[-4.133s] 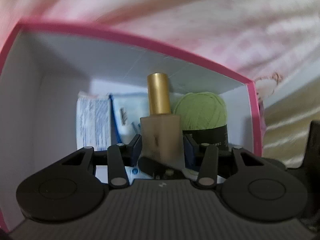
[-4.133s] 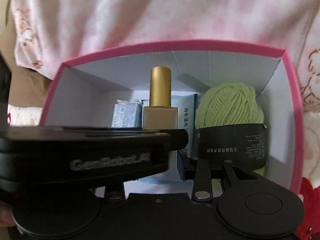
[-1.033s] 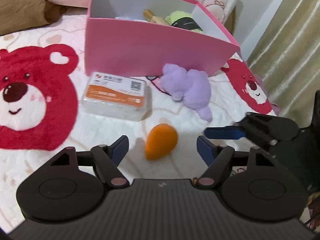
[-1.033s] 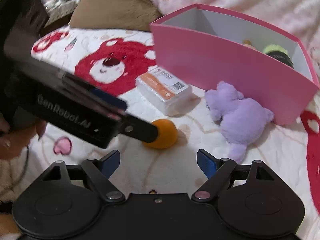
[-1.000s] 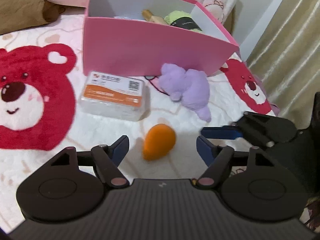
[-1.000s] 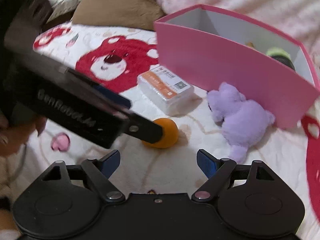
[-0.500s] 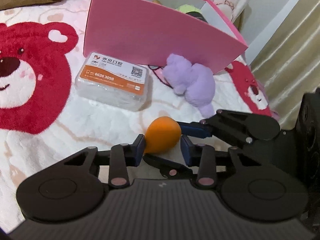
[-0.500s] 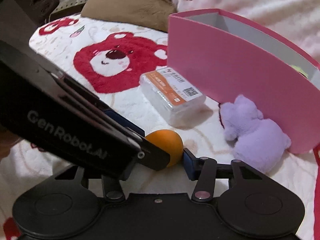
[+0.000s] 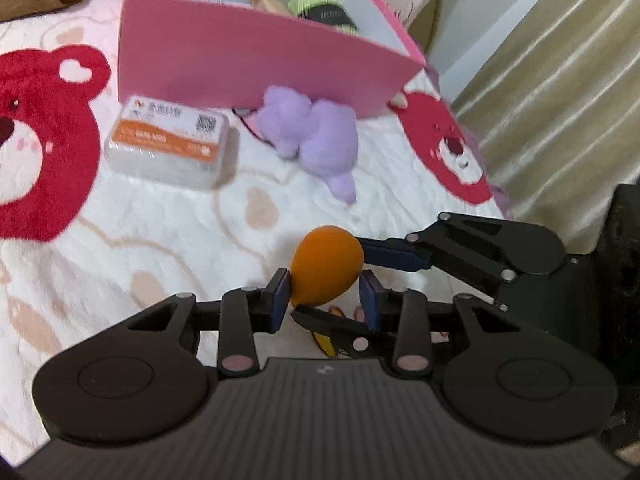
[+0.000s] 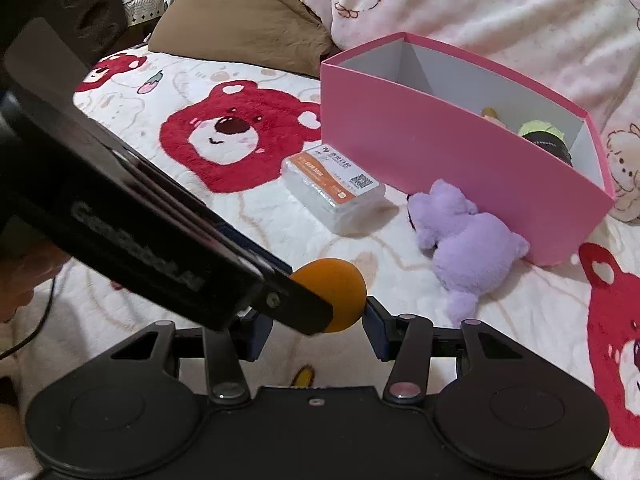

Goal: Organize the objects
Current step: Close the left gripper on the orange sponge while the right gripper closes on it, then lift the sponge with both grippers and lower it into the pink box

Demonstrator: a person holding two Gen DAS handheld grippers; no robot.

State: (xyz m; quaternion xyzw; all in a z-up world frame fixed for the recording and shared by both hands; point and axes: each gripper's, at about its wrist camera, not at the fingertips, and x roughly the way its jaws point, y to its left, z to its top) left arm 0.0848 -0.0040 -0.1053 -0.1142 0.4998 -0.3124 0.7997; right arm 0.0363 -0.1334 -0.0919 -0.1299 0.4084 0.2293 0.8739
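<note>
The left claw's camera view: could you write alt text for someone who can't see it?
The left claw grips an orange sponge above a white bedspread printed with red bears, while the right claw reaches in from the right. Beyond lie a wipes pack and a purple plush toy before an open pink box.

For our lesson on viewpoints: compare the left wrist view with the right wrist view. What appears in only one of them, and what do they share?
Only the left wrist view shows the beige curtain and the right claw from the side.

Only the right wrist view shows the brown pillow and the left claw's black body crossing the frame.

Both show the orange sponge pinched by both claws, the pink box, the purple plush, the orange-labelled packet and the bear-print blanket.
</note>
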